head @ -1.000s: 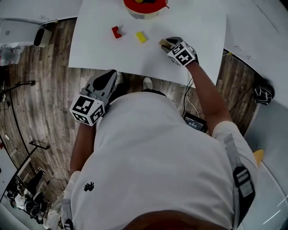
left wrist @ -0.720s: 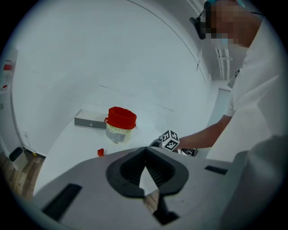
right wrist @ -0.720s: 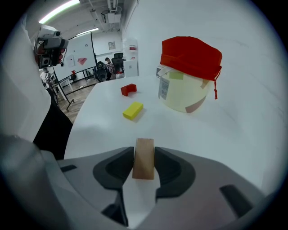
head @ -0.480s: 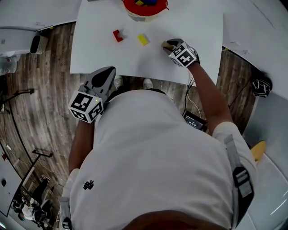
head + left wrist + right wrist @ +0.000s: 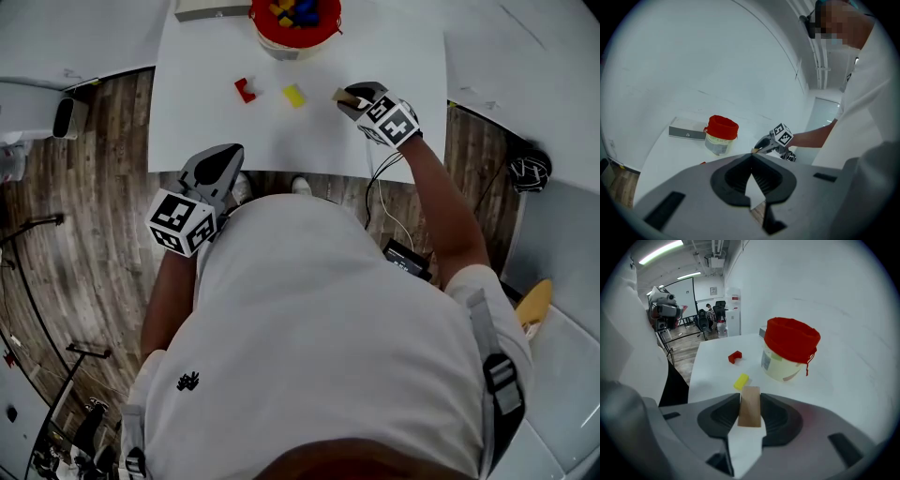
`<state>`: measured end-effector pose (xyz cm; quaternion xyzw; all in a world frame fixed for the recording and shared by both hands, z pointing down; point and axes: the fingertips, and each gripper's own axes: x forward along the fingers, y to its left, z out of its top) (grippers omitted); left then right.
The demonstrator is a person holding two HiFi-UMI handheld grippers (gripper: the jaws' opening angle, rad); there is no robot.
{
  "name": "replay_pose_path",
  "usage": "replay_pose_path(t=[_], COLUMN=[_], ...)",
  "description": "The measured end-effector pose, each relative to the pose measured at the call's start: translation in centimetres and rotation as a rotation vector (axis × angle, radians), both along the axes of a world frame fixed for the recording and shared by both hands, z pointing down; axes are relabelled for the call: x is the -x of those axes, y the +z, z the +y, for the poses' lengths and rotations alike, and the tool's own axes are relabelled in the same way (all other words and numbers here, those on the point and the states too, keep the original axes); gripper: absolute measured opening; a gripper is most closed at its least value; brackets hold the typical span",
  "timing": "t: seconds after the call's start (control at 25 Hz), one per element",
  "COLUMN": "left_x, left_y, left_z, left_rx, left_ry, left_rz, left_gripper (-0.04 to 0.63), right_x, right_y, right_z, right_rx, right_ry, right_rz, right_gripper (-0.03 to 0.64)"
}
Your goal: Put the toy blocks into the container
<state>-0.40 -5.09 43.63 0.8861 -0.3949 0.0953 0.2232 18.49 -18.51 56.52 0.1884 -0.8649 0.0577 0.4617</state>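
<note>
One block [image 5: 750, 411], thinly clamped as right gripper [image 5: 346, 94] just tightened, may slip out short of container [image 5: 780, 367]; left gripper [image 5: 751, 157] shut.

The right tongs [image 5: 351, 96] have just been closing. Their pads now press on both sides of the tan block [image 5: 750, 408], which a second ago lay loose on the table [image 5: 403, 56] in front of the wider-open jaws. The block has since come up off the table with the tongs and hangs above the surface, right of the yellow block [image 5: 294, 95]. The head view has also shifted. More of the red-rimmed container [image 5: 281, 47] now shows at the far edge, with the coloured blocks [image 5: 295, 11] inside it. A grey box [image 5: 211, 9] to its left has come into sight.
</note>
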Motion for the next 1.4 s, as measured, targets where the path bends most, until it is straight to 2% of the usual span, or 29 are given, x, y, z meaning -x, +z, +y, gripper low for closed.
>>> replay_pose_path(t=[0.28, 0.44, 0.76, 1.04, 1.4], left_x=[1.4, 2.9, 5.7, 7.8, 9.2], left_y=[0.2, -0.2, -0.7, -0.2, 0.0], left_z=[-0.2, -0.7, -1.8, -2.6, -1.7], left_rx=[-0.002, -0.023, -0.043, -0.03, -0.022], left_ry=[0.048, 0.035, 0.027, 0.003, -0.024], left_rz=[0.008, 0.0, -0.022, -0.024, -0.025], left_gripper=[0.006, 0.006, 0.006, 0.006, 0.006], right_x=[2.5, 4.1, 7.5, 10.6, 12.5], right_y=[-6.5, -9.4, -12.6, -12.5, -9.1], right_z=[-1.9, -4.4, -9.6, -15.2, -20.6], right_rx=[-0.038, -0.066, -0.13, -0.149, -0.111], right_ry=[0.03, 0.065, 0.068, 0.084, 0.116], right_rz=[-0.079, -0.12, -0.113, -0.088, -0.014], right_gripper=[0.138, 0.138, 0.138, 0.138, 0.138])
